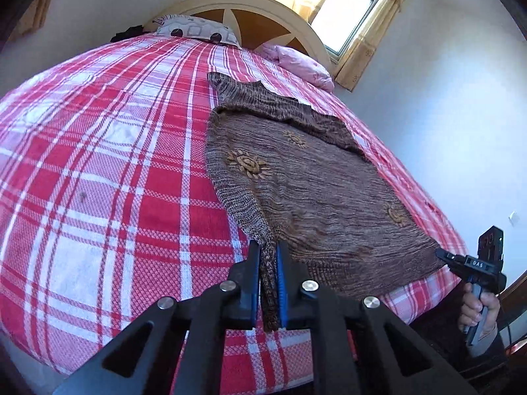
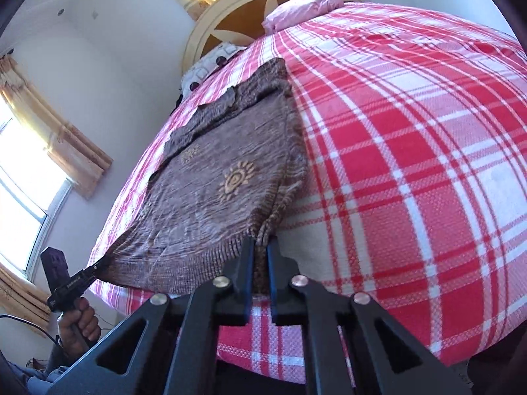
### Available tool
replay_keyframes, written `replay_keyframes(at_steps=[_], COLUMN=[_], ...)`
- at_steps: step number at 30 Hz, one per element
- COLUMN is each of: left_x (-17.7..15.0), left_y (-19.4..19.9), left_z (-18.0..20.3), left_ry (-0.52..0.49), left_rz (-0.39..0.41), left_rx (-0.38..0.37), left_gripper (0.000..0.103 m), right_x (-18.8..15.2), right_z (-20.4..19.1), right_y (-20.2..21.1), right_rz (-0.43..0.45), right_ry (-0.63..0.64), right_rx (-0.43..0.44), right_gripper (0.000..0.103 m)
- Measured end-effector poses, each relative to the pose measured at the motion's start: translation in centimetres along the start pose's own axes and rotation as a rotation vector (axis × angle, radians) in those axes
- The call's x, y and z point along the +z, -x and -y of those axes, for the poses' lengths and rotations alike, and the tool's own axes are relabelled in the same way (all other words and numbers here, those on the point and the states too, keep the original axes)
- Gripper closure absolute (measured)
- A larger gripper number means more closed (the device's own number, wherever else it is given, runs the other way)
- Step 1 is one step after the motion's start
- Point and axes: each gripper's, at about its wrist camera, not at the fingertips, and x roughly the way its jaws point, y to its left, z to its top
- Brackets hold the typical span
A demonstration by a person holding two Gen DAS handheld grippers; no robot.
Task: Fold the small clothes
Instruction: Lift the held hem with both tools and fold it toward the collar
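Observation:
A brown knit sweater (image 1: 313, 177) with tan sun motifs lies flat on the red and white plaid bed (image 1: 115, 164), its neck toward the headboard. My left gripper (image 1: 267, 256) is shut on one bottom corner of the sweater hem. The right gripper (image 1: 443, 256) shows at the far right of the left wrist view, pinching the other bottom corner. In the right wrist view my right gripper (image 2: 261, 250) is shut on the sweater (image 2: 210, 191) hem, and the left gripper (image 2: 95, 268) grips the far corner at the left. One sleeve lies folded across the chest.
A patterned pillow (image 1: 197, 29) and a pink pillow (image 1: 296, 62) lie by the cream headboard (image 1: 263, 10). A curtained window (image 1: 346, 10) is behind the bed. White walls flank both sides. The plaid bedcover (image 2: 411, 164) stretches wide beside the sweater.

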Motion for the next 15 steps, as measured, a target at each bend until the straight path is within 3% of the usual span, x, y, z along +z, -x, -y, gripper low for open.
replay_keyframes(at_steps=[15], left_x=[4.2], left_y=[1.4], left_z=[1.1], left_ry=[-0.029], left_rz=[0.096], left_rx=[-0.032], left_gripper=[0.095], right_x=[4.0], right_z=[-2.9], right_y=[1.6], right_rz=[0.091], right_ry=[0.059], right_rx=[0.061], right_gripper=[0.093])
